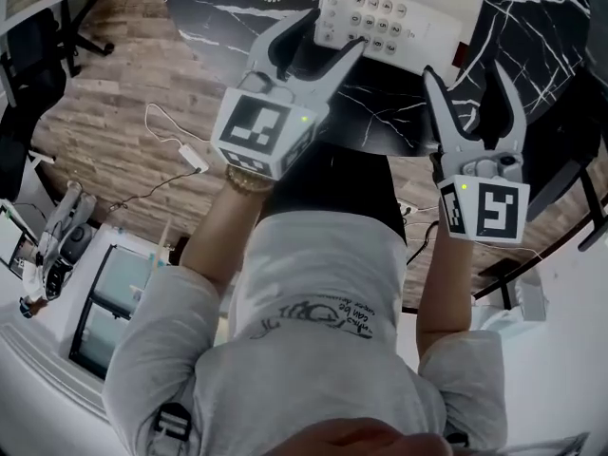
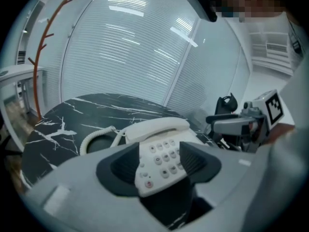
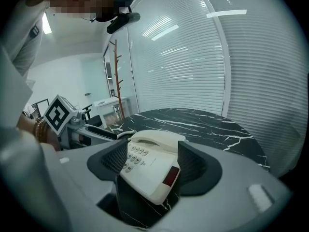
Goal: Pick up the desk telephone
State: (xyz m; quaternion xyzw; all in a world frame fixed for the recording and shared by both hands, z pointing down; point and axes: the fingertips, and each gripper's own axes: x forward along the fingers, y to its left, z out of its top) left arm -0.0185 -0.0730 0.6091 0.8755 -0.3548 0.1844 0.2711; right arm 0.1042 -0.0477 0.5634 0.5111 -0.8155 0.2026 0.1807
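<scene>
Left tool (image 1: pixel 337 28) and right tool (image 1: pixel 463 69), both spread and empty, hover by the desk telephone's (image 1: pixel 418 12) near corners

You had a round, black, white-veined bench (image 1: pixel 541 17) in front of you, on a wood-plank floor (image 1: pixel 104 112) where a white cable (image 1: pixel 190 153) lay. Beyond the bench stood slatted blinds (image 2: pixel 130 47) and a reddish, branching coat stand (image 2: pixel 46 37).
</scene>
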